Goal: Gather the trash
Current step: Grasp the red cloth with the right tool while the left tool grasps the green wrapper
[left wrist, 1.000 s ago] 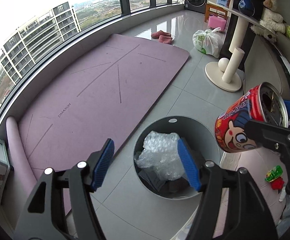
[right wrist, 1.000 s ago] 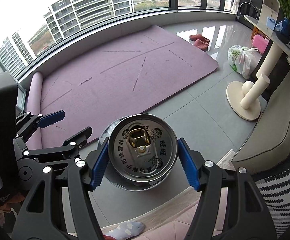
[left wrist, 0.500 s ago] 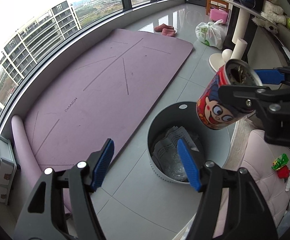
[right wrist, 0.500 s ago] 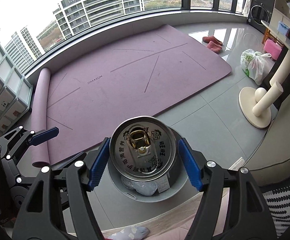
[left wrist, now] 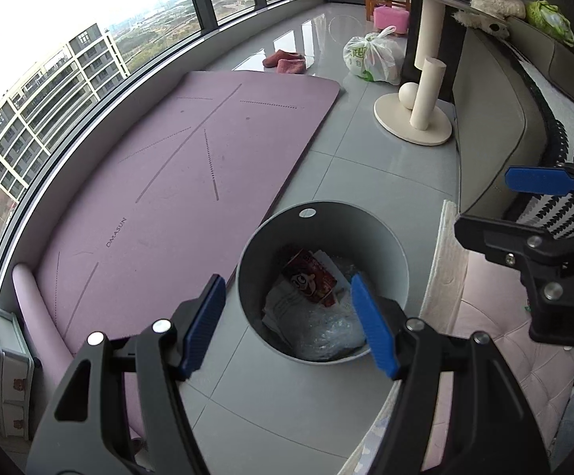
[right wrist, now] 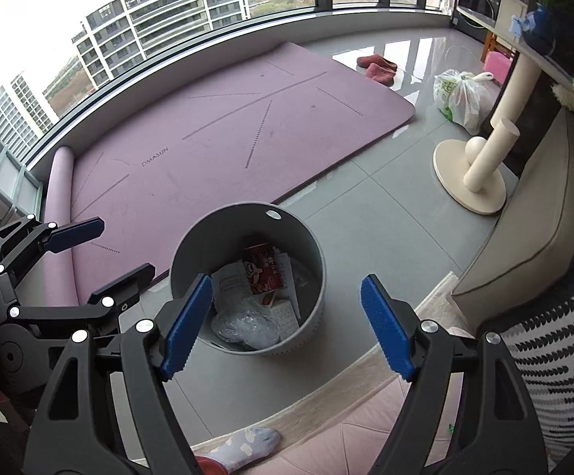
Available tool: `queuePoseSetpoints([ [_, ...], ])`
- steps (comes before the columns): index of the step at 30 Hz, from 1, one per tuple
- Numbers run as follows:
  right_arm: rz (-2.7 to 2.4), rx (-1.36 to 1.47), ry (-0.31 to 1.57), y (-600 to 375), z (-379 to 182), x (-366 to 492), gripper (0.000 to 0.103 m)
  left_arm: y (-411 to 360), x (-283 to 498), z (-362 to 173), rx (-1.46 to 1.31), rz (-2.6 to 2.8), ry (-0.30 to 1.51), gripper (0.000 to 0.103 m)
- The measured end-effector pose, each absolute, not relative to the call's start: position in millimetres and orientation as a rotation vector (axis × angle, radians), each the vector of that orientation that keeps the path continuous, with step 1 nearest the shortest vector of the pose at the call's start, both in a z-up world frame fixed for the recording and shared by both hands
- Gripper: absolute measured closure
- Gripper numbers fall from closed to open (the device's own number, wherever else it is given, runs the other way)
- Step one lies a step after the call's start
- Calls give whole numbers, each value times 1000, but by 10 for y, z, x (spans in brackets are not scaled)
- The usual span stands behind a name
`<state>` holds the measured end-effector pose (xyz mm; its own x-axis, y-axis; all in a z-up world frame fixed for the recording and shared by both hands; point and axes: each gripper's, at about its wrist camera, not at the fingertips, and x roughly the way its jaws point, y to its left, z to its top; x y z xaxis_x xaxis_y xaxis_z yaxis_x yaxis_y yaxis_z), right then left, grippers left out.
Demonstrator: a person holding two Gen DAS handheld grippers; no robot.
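A grey round bin (left wrist: 389, 237) stands on the tiled floor, also in the right wrist view (right wrist: 310, 245). Inside lie a red cartoon can (left wrist: 310, 277), papers and crumpled clear plastic (left wrist: 326, 328). The can (right wrist: 263, 269) rests on the papers. My left gripper (left wrist: 290, 320) is open and empty above the bin's near side. My right gripper (right wrist: 283, 320) is open and empty above the bin. In the left wrist view the right gripper (left wrist: 524, 206) shows at the right edge. In the right wrist view the left gripper (right wrist: 96, 253) shows at the left, open.
A purple yoga mat (left wrist: 176, 166) lies left of the bin. A cream scratching post (left wrist: 417, 114), a tied plastic bag (left wrist: 374, 59) and red slippers (left wrist: 287, 63) are beyond. A grey sofa (right wrist: 540, 237) and pink cushion (right wrist: 366, 435) are at right.
My right gripper opened and let go of the red can, which fell into the bin. Both grippers now sit higher and farther back from the bin.
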<state>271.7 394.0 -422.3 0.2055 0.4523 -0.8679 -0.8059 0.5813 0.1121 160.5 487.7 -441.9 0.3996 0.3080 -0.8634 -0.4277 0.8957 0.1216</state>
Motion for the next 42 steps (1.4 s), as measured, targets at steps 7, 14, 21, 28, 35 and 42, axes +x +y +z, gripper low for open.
queuePoseSetpoints([
  [7, 692, -324, 1099, 2770, -4370, 2901, 28, 4044, 2068, -4525, -45, 276, 1077, 36],
  [14, 442, -202, 1150, 1510, -4585, 2996, 28, 3008, 2451, -4753, 58, 58, 1089, 35],
  [21, 217, -90, 1183, 440, -4984, 3046, 29, 2026, 2743, -5183, 162, -144, 1093, 35],
  [28, 60, 18, 1200, -344, -5625, 3109, 31, 1183, 3071, -5732, 246, -271, 1056, 35],
  [35, -7, 86, 1185, -775, -6294, 3239, 35, 652, 3305, -6428, 297, -343, 1052, 35],
  [42, -22, 143, 1174, -920, -6735, 3344, 35, 357, 3527, -6903, 331, -368, 1041, 35],
])
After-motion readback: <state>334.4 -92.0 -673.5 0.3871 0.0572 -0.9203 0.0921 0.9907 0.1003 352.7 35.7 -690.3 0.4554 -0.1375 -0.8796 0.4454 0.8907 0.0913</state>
